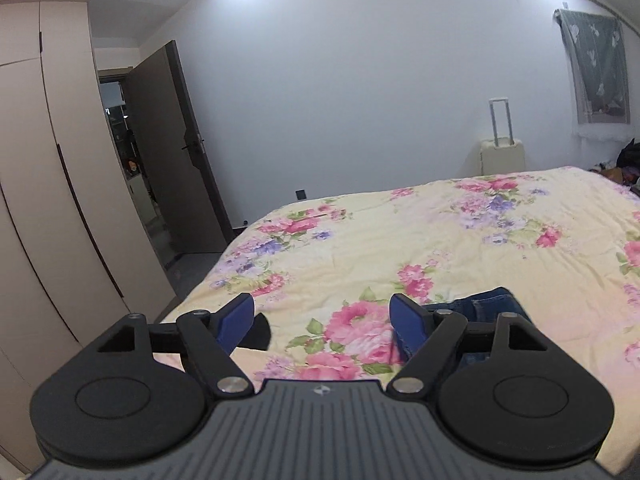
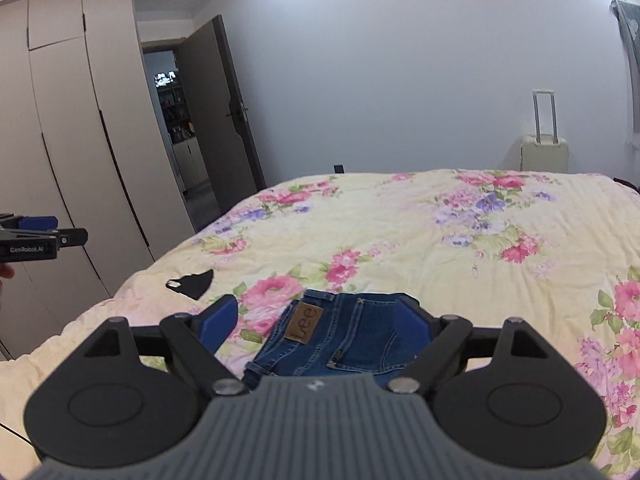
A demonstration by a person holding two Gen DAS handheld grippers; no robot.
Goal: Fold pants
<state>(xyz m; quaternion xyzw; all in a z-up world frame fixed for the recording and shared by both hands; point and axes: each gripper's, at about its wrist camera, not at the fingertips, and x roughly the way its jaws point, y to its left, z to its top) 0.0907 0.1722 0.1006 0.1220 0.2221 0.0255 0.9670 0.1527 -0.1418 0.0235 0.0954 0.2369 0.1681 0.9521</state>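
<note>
Each wrist camera looked forward and slightly downward from close above the near edge of the floral bed [image 1: 440,240], the right view centred over the folded jeans [image 2: 340,336], both sharing bed, wardrobe [image 1: 48,160], open door [image 2: 224,112] and suitcase [image 1: 502,152].

Bed centre and far half: the floral quilt [image 2: 440,240] lies bare across mid-frame, open to a gripper.
Lower centre: folded jeans [image 2: 340,332] occupy the near quilt.
Lower left: a small black cloth [image 2: 192,282] lies just left of the jeans.
Left edge: wardrobe [image 2: 80,140] stands close beside the bed.
Far right: suitcase [image 2: 545,152] against the wall, behind the bed.
</note>
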